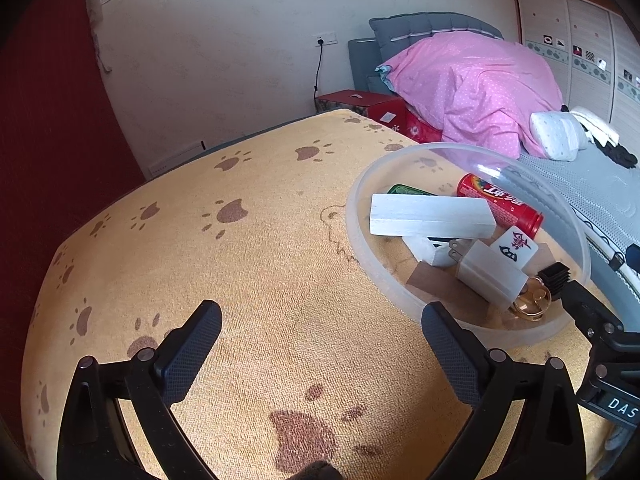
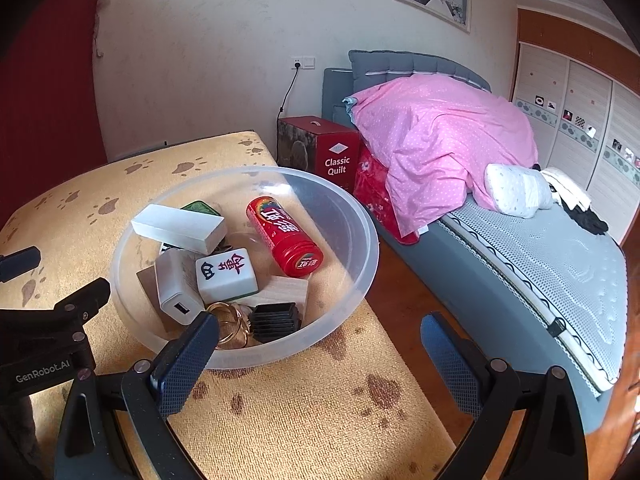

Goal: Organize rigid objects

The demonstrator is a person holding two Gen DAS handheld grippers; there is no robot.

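A clear plastic bowl (image 1: 576, 216) (image 2: 360, 216) stands on the yellow paw-print cover (image 1: 260, 264) (image 2: 304, 408). Inside lie a white block (image 1: 430, 216) (image 2: 178, 227), a red can (image 1: 504, 204) (image 2: 286, 236), a mahjong tile (image 1: 514, 248) (image 2: 226, 272), a white charger (image 1: 490, 274) (image 2: 176, 286), a green tin (image 2: 200, 208), gold rings (image 2: 230, 326) and a black ribbed cap (image 2: 276, 320). My left gripper (image 1: 322, 344) is open over bare cover, left of the bowl. My right gripper (image 2: 320, 356) is open at the bowl's near rim, nothing between its fingers.
A bed with a grey mattress (image 2: 560, 264) and pink quilt (image 2: 440, 136) runs along the right. A red "Classic Quilt" box (image 2: 336, 156) stands by the wall. The cover's right edge drops to a wooden floor (image 2: 404, 304).
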